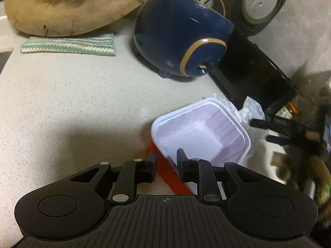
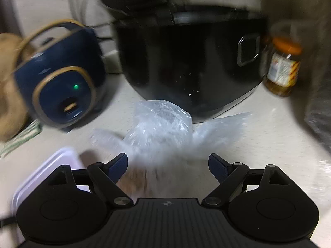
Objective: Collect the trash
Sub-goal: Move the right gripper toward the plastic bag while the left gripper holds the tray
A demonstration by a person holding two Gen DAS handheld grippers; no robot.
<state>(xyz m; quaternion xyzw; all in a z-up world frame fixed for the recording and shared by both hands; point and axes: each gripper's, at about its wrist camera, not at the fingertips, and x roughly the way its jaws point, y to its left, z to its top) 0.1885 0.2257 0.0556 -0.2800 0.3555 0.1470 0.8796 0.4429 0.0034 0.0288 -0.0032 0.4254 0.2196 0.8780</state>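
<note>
A white, empty plastic container (image 1: pixel 198 136) stands on the speckled counter (image 1: pixel 62 103), with an orange strip (image 1: pixel 171 177) lying against its near side. My left gripper (image 1: pixel 167 158) straddles the container's near wall: one finger is outside, the other inside, and small gaps show at the pads. A crumpled clear plastic bag (image 2: pixel 161 128) lies in front of the black cooker. My right gripper (image 2: pixel 167 165) stands wide open just short of the bag, with nothing pressed between its fingers. The right wrist view is blurred. In the left wrist view the right gripper (image 1: pixel 262 130) shows beside the bag (image 1: pixel 250 109).
A dark blue round appliance (image 1: pixel 182 39) and a black cooker (image 1: pixel 248 72) with its lid up stand behind the container. A wooden board (image 1: pixel 68 6) and a green-striped cloth (image 1: pixel 68 45) lie at the back left. A jar with an orange lid (image 2: pixel 283 66) stands right of the cooker.
</note>
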